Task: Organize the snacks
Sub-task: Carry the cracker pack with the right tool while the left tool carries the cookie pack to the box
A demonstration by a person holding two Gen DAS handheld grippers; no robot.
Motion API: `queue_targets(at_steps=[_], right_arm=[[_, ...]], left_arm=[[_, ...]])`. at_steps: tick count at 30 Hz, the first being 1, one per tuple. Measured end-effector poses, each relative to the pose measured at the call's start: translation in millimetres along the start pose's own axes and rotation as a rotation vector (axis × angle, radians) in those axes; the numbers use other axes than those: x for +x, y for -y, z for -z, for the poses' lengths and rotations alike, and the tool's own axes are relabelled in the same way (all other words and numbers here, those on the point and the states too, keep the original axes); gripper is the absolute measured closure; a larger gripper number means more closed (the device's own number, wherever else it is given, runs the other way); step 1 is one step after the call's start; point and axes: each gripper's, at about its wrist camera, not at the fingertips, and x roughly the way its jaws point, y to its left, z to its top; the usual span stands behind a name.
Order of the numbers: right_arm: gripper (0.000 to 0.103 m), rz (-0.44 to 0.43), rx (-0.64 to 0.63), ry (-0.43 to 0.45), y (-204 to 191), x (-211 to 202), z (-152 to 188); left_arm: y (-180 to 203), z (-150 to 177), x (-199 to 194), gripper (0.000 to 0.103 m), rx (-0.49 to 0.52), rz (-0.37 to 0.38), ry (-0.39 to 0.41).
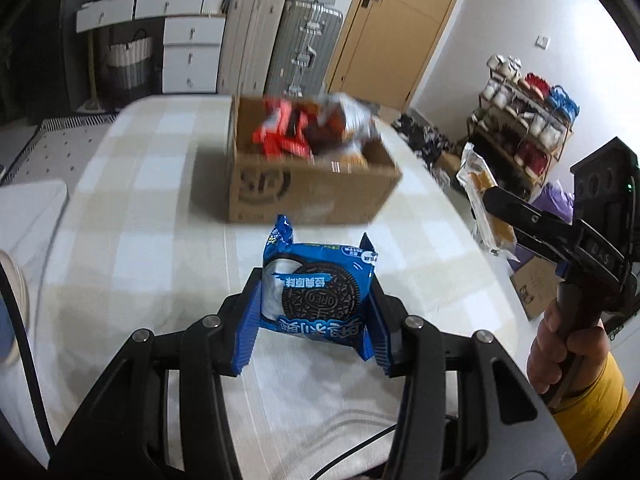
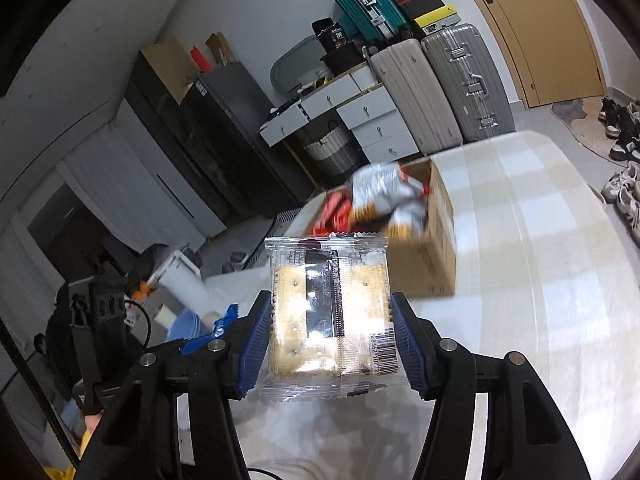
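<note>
Your left gripper (image 1: 316, 308) clamped a blue Oreo packet (image 1: 318, 294) between its pads. Your right gripper (image 2: 330, 336) gripped a clear cracker packet (image 2: 330, 316). Ahead of both, the cardboard box (image 1: 308, 192) of snacks sat on the checked table (image 1: 132, 216).

Oreo pack (image 1: 320, 292): glossy blue film | cracker pack (image 2: 328, 312): clear shiny plastic | box (image 1: 312, 192): matt cardboard

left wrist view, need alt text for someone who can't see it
The left hand-held gripper clamps a blue Oreo packet above a checked tablecloth. Beyond it sits an open cardboard box of snacks. At right, the right hand-held gripper holds a clear-wrapped cracker pack.
</note>
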Motion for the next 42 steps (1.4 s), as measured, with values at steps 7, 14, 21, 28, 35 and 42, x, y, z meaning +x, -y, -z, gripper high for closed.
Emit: queue_targets(at_steps=[7, 14, 21, 28, 35, 42], right_arm=[[0.045, 0.03, -0.002, 0.01, 1, 30, -77], [0.045, 0.062, 0.084, -0.077, 29, 104, -135], [0.045, 0.145, 0.032, -0.159, 37, 157, -155], [0.045, 0.161, 0.011, -0.23, 44, 177, -144], [0.045, 0.134, 0.068, -0.274, 57, 188, -140], [0.045, 0.143, 0.092, -0.325, 66, 198, -142]], left_arm=[[-18, -69, 1, 0.059, -0.034, -0.015, 0.027], [-40, -140, 37, 0.059, -0.049, -0.058, -0.007], [-48, -187, 76, 0.059, -0.052, -0.076, -0.036], [-43, -206, 112, 0.059, -0.037, -0.079, -0.062], [-31, -221, 143, 0.059, -0.003, -0.096, -0.085], [-19, -229, 176, 0.059, 0.022, -0.081, -0.139]])
